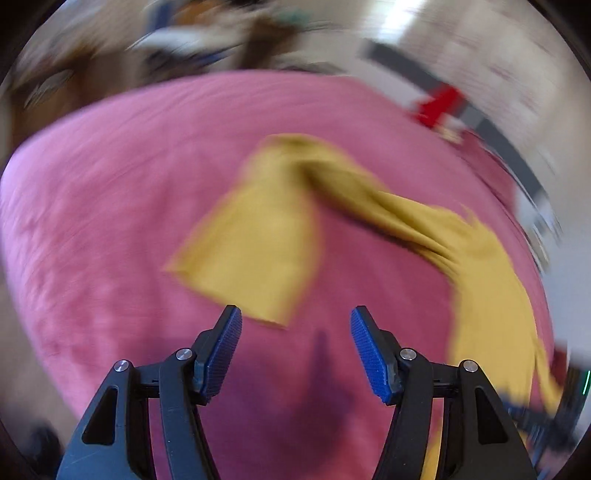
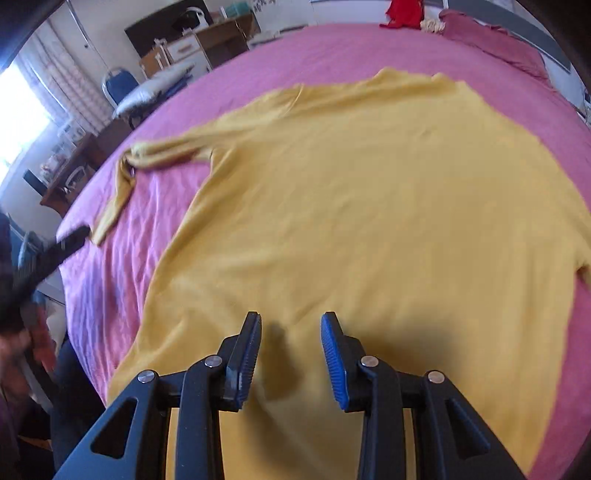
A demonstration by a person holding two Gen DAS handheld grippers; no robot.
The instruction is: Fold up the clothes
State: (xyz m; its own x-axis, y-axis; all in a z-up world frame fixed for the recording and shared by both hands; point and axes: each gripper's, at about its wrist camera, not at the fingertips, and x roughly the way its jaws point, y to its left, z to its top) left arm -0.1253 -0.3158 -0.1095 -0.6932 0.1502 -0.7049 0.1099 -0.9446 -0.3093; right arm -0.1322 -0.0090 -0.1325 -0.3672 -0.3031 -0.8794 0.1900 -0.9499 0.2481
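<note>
A yellow long-sleeved shirt [image 2: 369, 206] lies spread flat on a pink bedsheet [image 2: 295, 48]. Its left sleeve [image 2: 122, 184] bends at the elbow and runs down towards the bed's left edge. My right gripper [image 2: 291, 321] hovers open over the shirt's lower body, nothing between its blue pads. In the blurred left wrist view, the sleeve [image 1: 258, 236] lies on the sheet just beyond my left gripper [image 1: 295, 314], which is open and empty. The left gripper's dark body [image 2: 55, 251] shows near the sleeve cuff in the right wrist view.
A red garment [image 2: 402, 14] and a dusty pink cloth [image 2: 495, 40] lie at the far end of the bed. A blue chair [image 2: 122, 88], desks and a dark screen [image 2: 162, 26] stand past the bed's left side. A person's clothing [image 2: 22, 332] shows at the lower left.
</note>
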